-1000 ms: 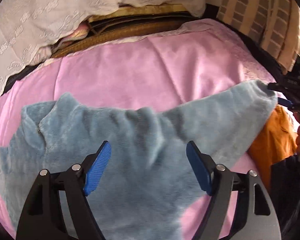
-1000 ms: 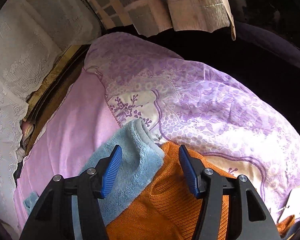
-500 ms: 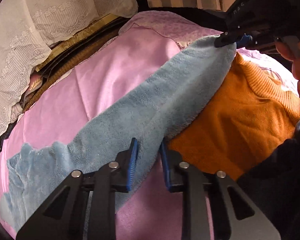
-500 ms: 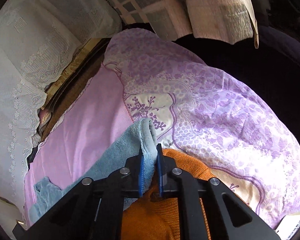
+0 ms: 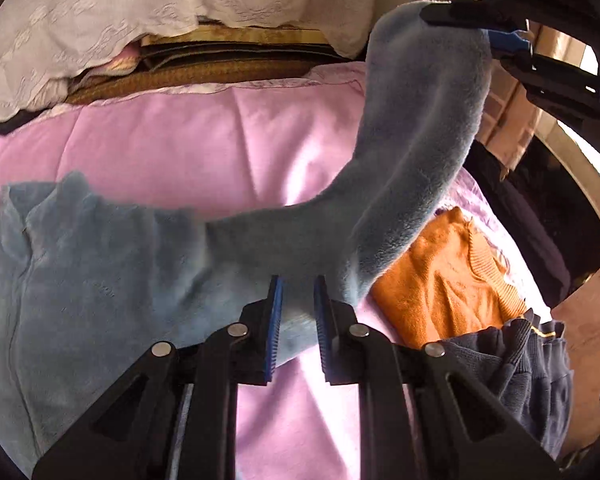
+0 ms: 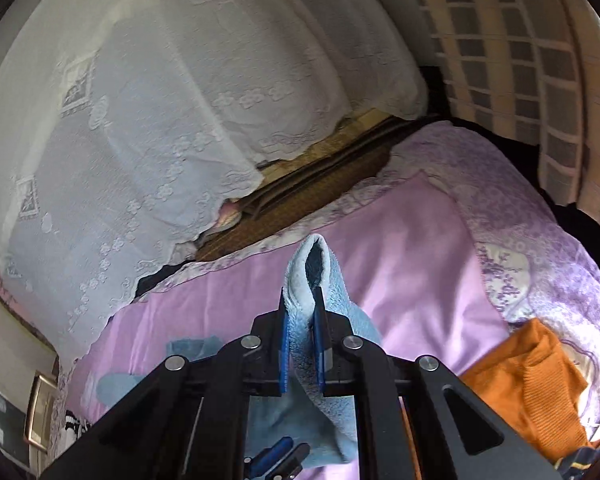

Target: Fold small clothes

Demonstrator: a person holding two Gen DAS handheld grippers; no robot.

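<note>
Both grippers are now pinching the blue fleece top (image 5: 100, 280), jaws having just closed from wide. Right gripper (image 6: 300, 344) is lifting the sleeve above the left gripper (image 5: 296, 320); the orange sweater (image 5: 440, 280) is lying uncovered beside it on the pink sheet (image 5: 180, 140).

A pale blue fleece garment (image 5: 100, 272) is being shown on a plain pink sheet (image 5: 204, 148) — beside it, an orange knit (image 5: 440, 280), a navy garment (image 5: 528, 364) and a lilac-patterned quilt (image 6: 540, 240).

Fluffy blue fleece garment (image 5: 100, 280), ribbed orange knit sweater (image 5: 440, 280), smooth pink sheet (image 5: 220, 148)
</note>
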